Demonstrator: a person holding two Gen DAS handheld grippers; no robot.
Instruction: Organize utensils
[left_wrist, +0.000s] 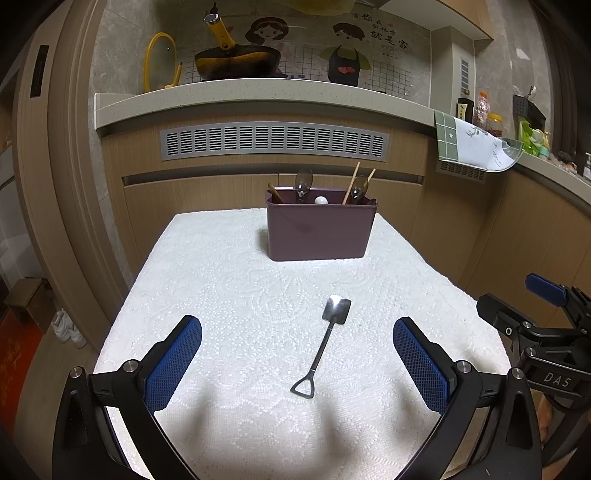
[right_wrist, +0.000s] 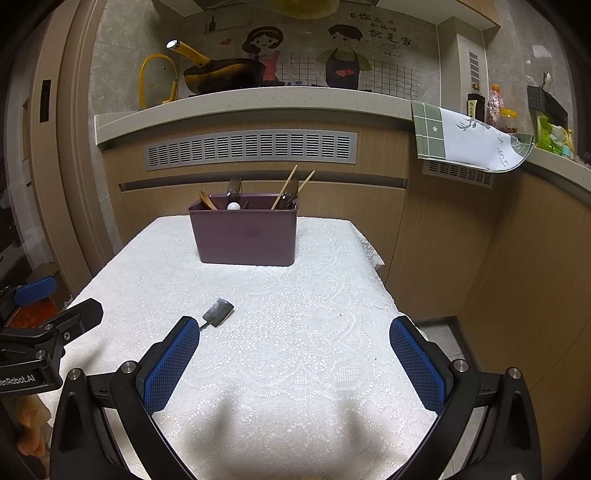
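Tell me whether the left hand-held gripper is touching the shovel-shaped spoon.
Apart. The left wrist view shows the shovel-shaped spoon lying on the tablecloth between the open fingers of the left hand-held gripper, clear of both.

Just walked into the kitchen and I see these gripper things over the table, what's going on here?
A person is tidying utensils with two handheld grippers. Most pieces, including spoons and chopsticks, already stand in the purple utensil holder at the far end of the white tablecloth. One small shovel-shaped spoon lies loose on the cloth. The left gripper is open and lined up around it, not touching. The right gripper is open and empty.
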